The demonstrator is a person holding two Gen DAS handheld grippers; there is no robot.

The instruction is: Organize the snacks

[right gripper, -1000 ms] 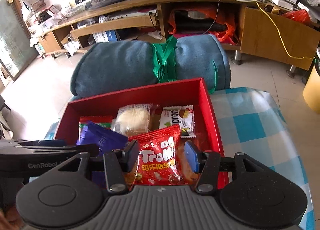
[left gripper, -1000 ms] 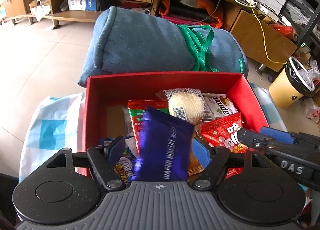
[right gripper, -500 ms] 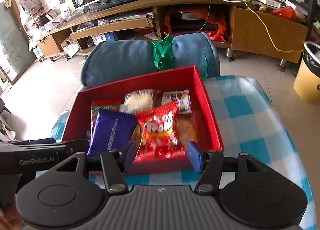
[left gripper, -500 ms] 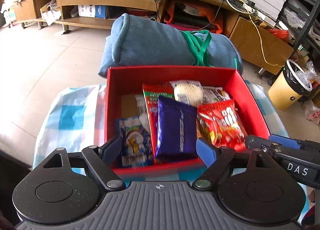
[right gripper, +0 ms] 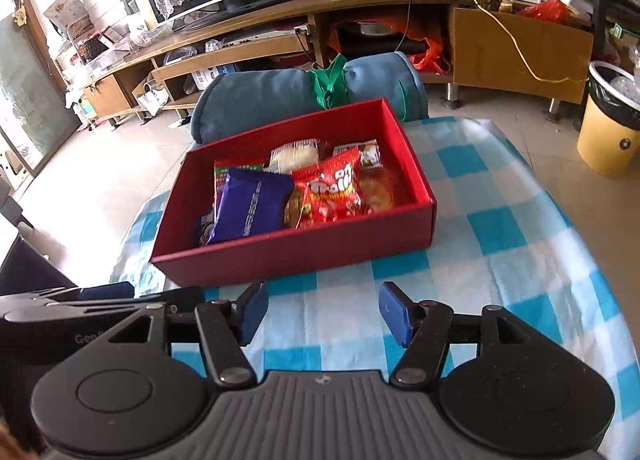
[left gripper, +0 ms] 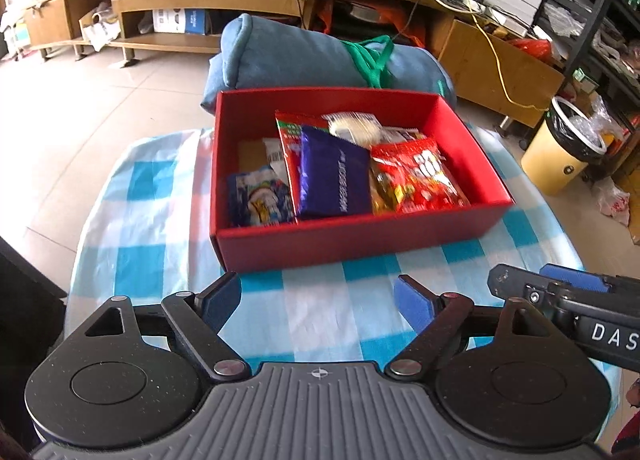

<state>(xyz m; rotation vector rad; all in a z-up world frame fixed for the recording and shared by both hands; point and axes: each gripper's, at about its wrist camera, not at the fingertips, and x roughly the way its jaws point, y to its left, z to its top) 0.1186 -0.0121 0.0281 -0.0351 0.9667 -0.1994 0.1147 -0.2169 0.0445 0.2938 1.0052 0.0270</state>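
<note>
A red box stands on the blue-and-white checked tablecloth and holds several snack packs. Among them are a purple wafer pack, a red candy bag, a blue cartoon packet and a pale round cake in clear wrap. My left gripper hovers over the cloth in front of the box, its jaws opening with nothing between them. My right gripper is beside it, also in front of the box, jaws opening and empty.
A rolled blue cushion tied with a green strap lies just behind the box. A yellow waste bin stands on the floor at the right. Low wooden shelving with cables runs along the back wall.
Both grippers have pulled back from inside the box to the cloth in front of it. The left let go of the purple wafer pack, which now lies in the box; both jaws widened.
</note>
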